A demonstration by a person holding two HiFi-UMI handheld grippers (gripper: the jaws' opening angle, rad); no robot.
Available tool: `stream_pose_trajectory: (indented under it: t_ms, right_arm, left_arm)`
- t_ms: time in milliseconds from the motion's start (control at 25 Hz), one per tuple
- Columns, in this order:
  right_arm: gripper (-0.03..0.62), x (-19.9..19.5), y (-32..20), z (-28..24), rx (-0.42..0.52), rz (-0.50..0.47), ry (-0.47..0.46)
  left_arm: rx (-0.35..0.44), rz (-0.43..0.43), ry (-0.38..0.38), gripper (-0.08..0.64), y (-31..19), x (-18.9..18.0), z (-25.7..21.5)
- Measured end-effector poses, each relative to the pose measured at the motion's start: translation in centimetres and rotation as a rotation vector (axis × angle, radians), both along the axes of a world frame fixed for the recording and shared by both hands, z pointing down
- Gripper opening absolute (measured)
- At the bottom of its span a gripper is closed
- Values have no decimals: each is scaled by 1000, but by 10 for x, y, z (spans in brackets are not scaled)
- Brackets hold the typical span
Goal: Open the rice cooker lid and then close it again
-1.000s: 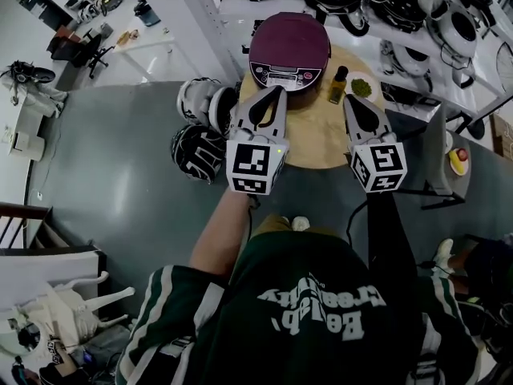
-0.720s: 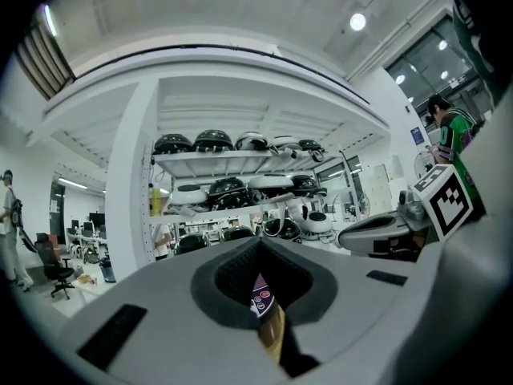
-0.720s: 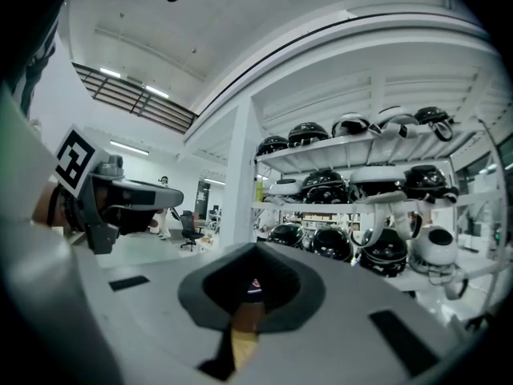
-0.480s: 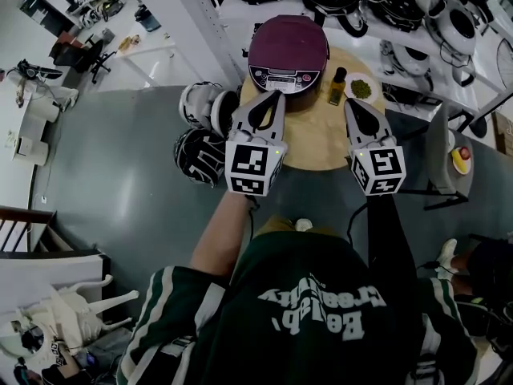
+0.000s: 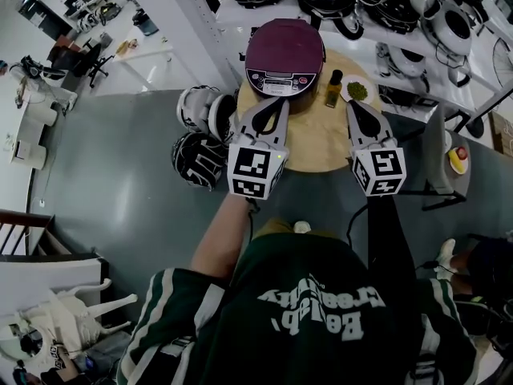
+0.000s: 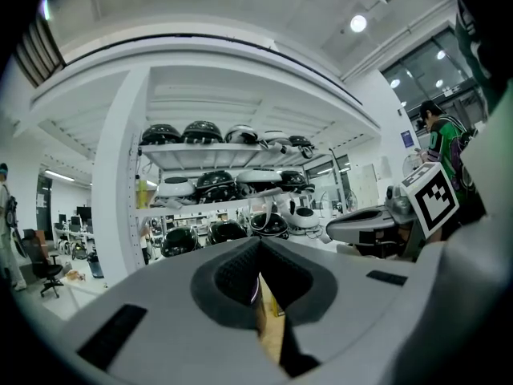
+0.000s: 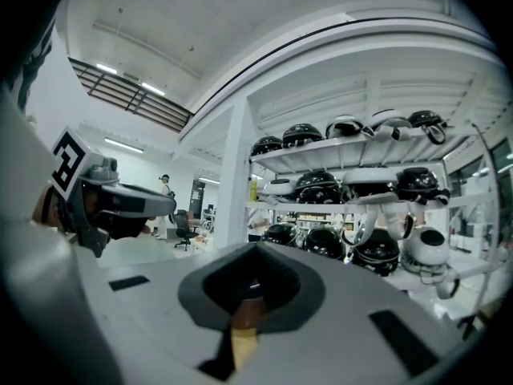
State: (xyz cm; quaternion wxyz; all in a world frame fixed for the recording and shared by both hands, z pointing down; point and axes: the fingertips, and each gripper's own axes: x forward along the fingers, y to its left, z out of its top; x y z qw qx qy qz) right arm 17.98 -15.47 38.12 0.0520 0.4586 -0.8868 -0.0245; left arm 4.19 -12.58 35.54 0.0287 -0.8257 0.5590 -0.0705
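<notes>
Rice cooker (image 5: 282,79) — lid (image 5: 285,45) shut, dish (image 5: 369,87) of green bits, dark bottle (image 5: 333,88)

Tabletop (image 5: 309,139): 1 rice cooker (image 5: 285,50), 1 bottle (image 5: 333,88), 1 plate (image 5: 357,91). Floor, left: 3 helmets (image 5: 196,157). Grippers, 2: left gripper (image 5: 279,101), right gripper (image 5: 353,105).

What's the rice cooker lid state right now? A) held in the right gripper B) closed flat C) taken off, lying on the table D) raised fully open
B: in the head view the maroon lid lies flat on the rice cooker.
</notes>
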Motion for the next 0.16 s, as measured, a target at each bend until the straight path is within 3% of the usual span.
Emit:
stream_pose_trajectory:
  t_ms: [160]
  right_arm:
    - [3, 1, 1, 0, 1, 4, -2]
  left_arm:
    - [-15, 16, 3, 0, 3, 3, 5]
